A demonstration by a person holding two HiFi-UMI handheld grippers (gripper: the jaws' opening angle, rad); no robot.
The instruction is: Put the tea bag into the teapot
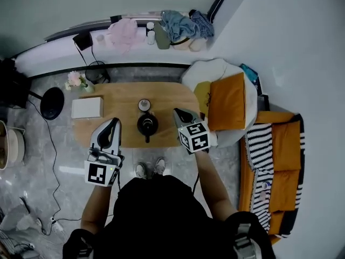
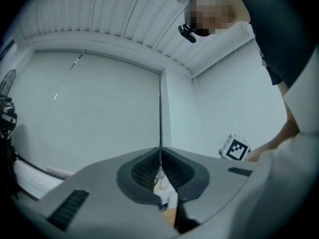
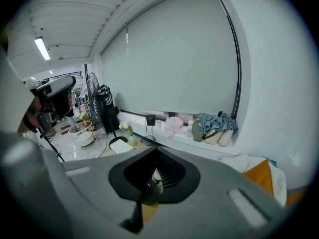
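Left tongs (image 1: 114, 123): closed, empty; own view faces wall (image 2: 219, 108).
Right tongs (image 1: 178, 113): closed, empty.
Teapot (image 1: 147, 124): plain in head view, between tongs, near counter (image 1: 124, 99) front edge; bare top either side.

My left gripper (image 1: 114, 125) reaches out ahead of my bare left forearm (image 1: 96, 201). It points forward and roughly level, and its jaws are pressed together with nothing between them. My right gripper (image 1: 179, 114) is held well apart from it on my right forearm (image 1: 213, 183). It tips downward, and its jaws are likewise closed and empty. Each gripper carries a marker cube (image 1: 102, 173) at its rear end.
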